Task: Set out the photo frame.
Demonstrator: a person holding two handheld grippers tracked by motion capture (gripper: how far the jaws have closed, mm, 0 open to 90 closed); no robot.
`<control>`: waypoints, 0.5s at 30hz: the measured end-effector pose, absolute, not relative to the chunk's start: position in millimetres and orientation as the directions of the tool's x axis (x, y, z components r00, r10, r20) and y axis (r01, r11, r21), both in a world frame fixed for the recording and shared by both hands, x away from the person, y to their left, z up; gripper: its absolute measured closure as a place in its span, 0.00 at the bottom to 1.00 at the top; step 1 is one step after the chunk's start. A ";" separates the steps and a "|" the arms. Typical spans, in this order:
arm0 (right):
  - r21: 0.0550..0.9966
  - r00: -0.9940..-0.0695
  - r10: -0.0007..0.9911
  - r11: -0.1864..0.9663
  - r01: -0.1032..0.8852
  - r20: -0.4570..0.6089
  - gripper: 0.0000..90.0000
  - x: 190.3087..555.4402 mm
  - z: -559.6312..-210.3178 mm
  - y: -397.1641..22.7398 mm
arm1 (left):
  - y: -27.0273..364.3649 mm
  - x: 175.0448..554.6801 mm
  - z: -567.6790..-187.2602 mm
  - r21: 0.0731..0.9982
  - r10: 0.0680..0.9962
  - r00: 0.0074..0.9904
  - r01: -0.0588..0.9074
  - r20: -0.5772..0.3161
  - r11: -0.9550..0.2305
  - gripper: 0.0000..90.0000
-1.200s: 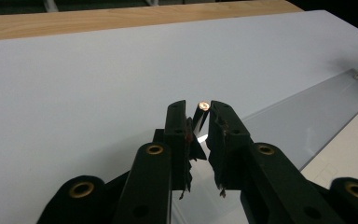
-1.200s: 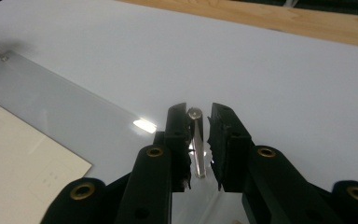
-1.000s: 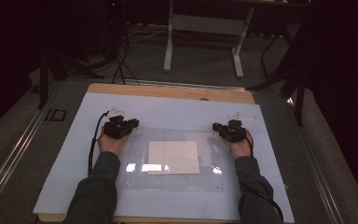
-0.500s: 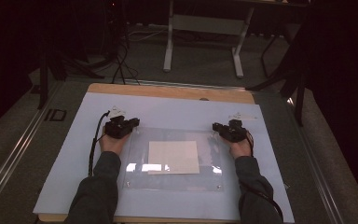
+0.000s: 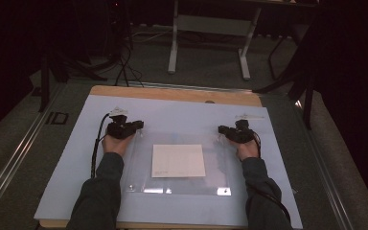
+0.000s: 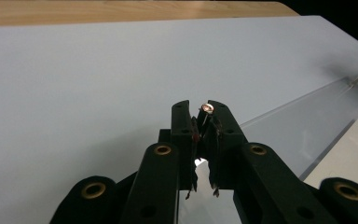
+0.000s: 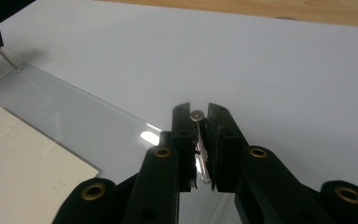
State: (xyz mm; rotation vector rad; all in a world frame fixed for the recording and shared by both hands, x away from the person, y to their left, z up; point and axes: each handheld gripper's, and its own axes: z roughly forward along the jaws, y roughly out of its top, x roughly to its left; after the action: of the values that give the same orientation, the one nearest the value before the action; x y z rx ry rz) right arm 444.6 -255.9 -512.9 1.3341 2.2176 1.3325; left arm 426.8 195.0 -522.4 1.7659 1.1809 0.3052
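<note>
A clear acrylic sheet [image 5: 177, 165] lies flat on the pale blue mat [image 5: 67, 182], with a cream card [image 5: 178, 160] seen at its middle; 2 metal pins are clamped at its far corners, 1 pin [image 6: 207, 112] by the left gripper [image 6: 204, 126], the other pin [image 7: 198, 135] by the right gripper [image 7: 201, 135]; the wooden table [image 5: 172, 94] shows beyond the mat.

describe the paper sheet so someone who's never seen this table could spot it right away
Start at the pale blue mat covering the table. In its middle lies a clear plastic plate, between the person's two hands. The paper sheet lies at the plate's centre: a cream, nearly square sheet, the only opaque thing there.
</note>
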 end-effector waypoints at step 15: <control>0.739 -0.523 0.803 0.162 0.654 0.286 0.94 463.6 -508.7 -253.9 | 192.2 447.0 -522.8 0.760 0.822 0.458 0.648 -0.338 -0.049 0.94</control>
State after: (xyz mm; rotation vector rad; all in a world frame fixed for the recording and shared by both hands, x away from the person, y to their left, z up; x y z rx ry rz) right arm 463.6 -253.9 -508.7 1.4329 2.2573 1.2906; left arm 447.0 192.2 -522.8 1.7654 1.2588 0.2318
